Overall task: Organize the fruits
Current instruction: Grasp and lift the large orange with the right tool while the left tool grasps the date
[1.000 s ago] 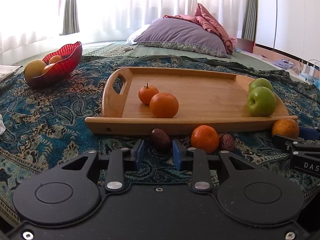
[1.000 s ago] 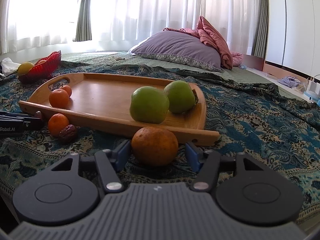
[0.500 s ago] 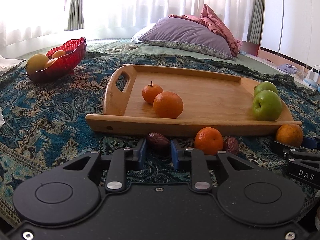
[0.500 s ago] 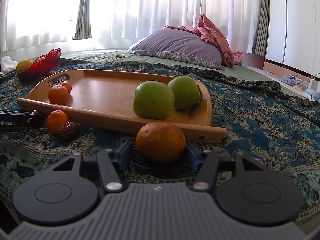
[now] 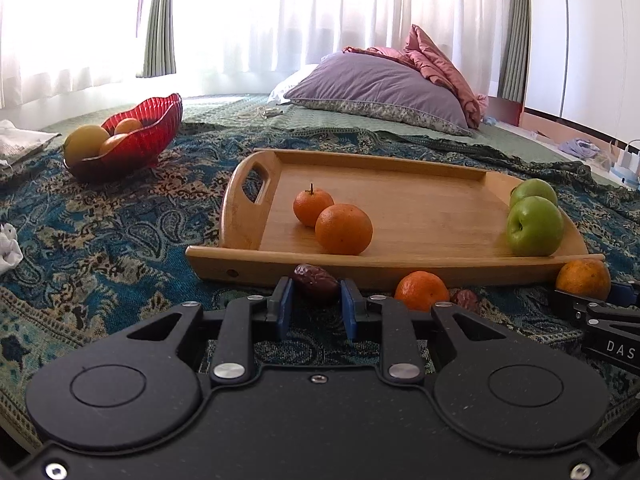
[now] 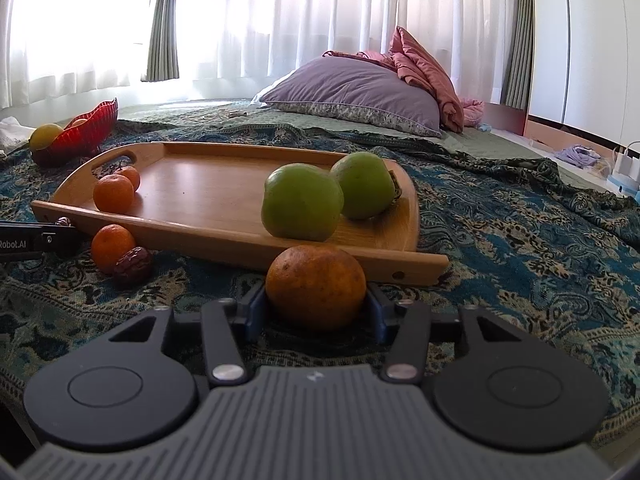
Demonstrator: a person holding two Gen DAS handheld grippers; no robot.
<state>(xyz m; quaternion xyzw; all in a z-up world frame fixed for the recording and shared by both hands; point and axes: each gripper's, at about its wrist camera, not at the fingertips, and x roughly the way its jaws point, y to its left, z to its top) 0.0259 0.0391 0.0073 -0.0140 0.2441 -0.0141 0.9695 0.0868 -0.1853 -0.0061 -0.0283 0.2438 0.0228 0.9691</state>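
Here "DAS" reads on right gripper [image 5: 600,312], fingers clamped on dull orange [image 6: 316,288]; left gripper [image 5: 316,304] level, fingers pinching brown wrinkled date [image 5: 314,282].

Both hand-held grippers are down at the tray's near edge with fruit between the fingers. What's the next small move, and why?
Probably lift both straight up. The left hand-held gripper looks shut on the date, and the right hand-held gripper on the large orange. Both fruits still sit low beside the wooden tray, whose rim they must clear.
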